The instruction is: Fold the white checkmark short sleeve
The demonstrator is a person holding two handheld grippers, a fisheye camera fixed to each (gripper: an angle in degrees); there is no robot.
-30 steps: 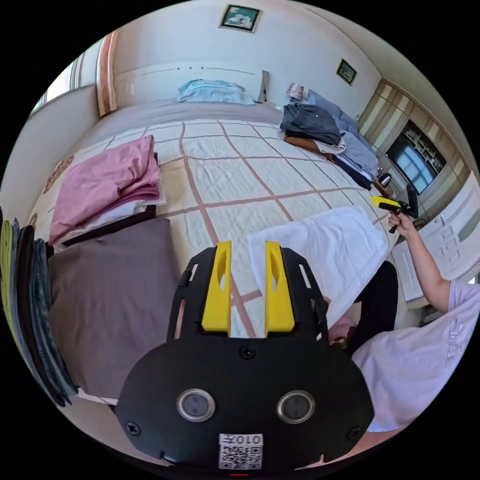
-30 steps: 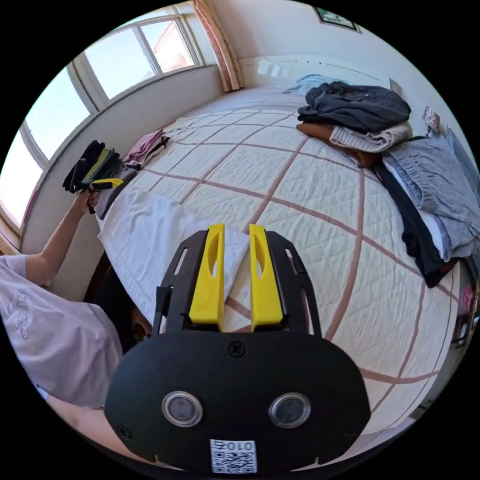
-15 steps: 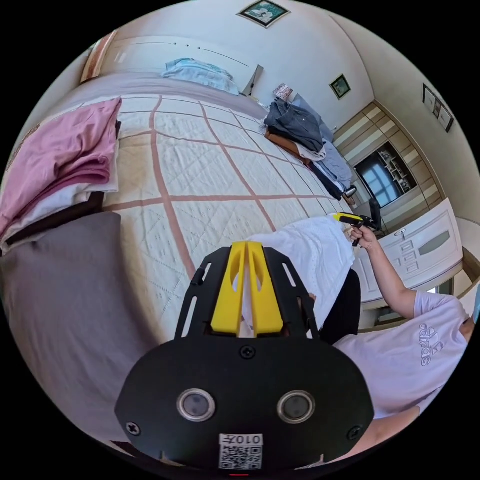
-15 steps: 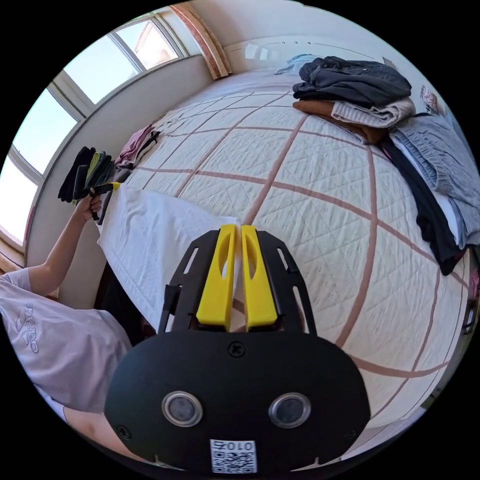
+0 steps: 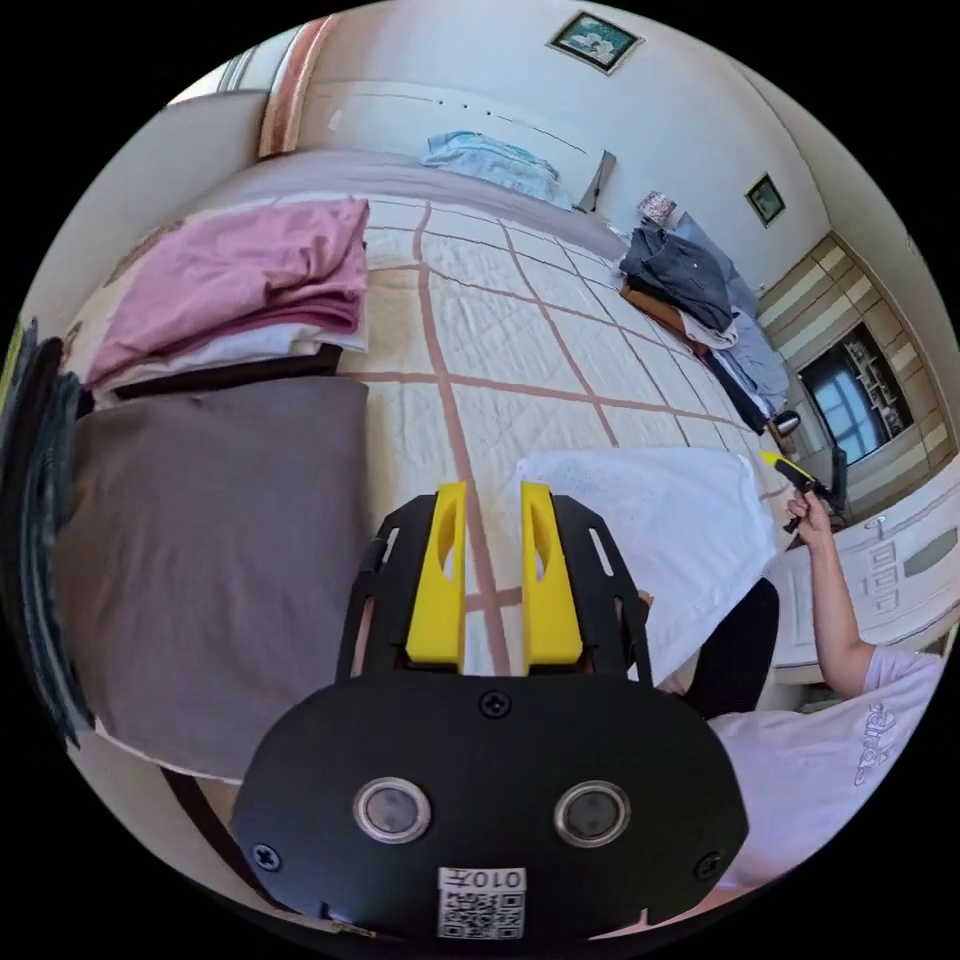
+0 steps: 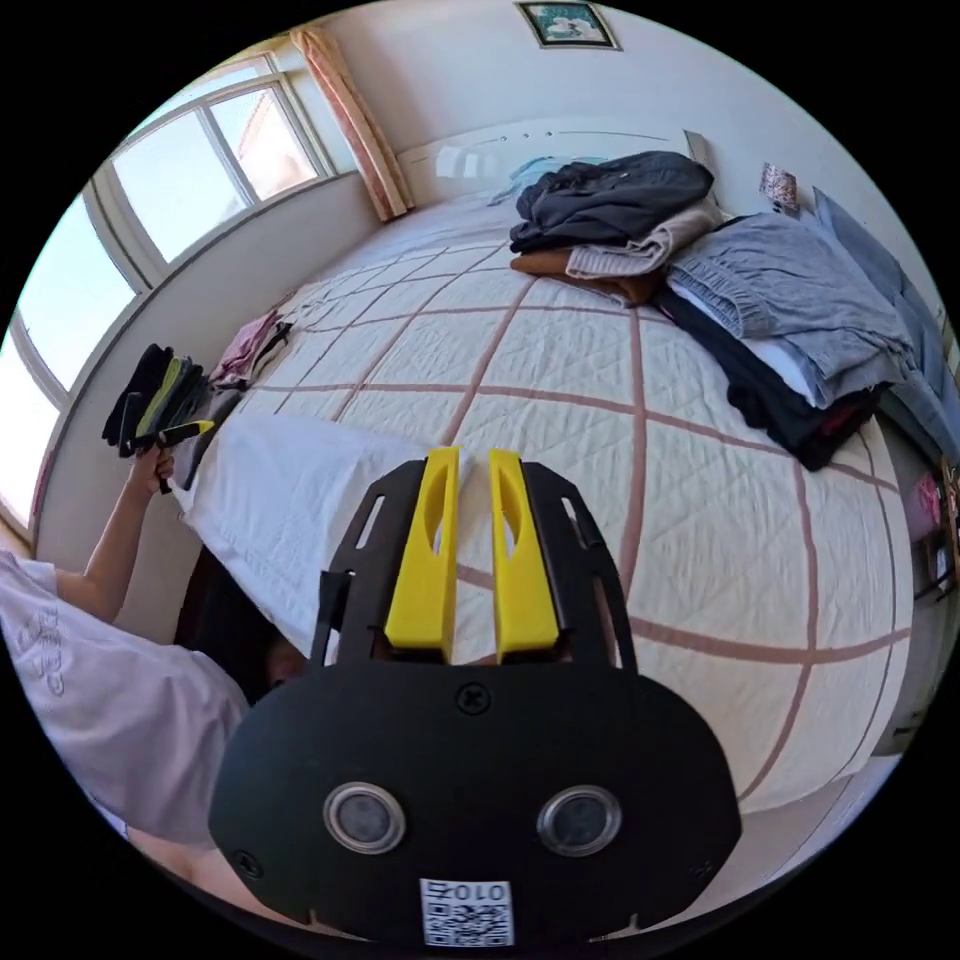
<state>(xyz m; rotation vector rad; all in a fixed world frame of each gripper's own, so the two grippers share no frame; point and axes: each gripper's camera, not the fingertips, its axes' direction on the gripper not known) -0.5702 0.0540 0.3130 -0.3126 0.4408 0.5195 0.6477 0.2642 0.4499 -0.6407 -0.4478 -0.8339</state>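
The white short sleeve shirt (image 5: 660, 510) lies flat at the near edge of the quilted bed (image 5: 520, 340), partly hanging over the side. In the left gripper view, my left gripper (image 5: 492, 495) hovers open over the quilt just left of the shirt's corner, holding nothing. A hand holds the right gripper (image 5: 785, 468) at the shirt's far corner. In the right gripper view, the right gripper (image 6: 470, 465) is open just above the shirt (image 6: 290, 490), with its jaws apart. The left gripper (image 6: 195, 428) sits in a hand at the other end.
A folded grey garment (image 5: 210, 540) and a pink stack (image 5: 240, 270) lie on the bed's left side. A pile of dark and blue clothes (image 6: 700, 270) covers the far right. Dark folded items (image 6: 150, 395) stand by the window wall. The person's torso (image 5: 830, 740) is beside the bed.
Half a second ago both grippers were shut on the shirt's corners. Both have since opened and let go, and the shirt rests on the bed.
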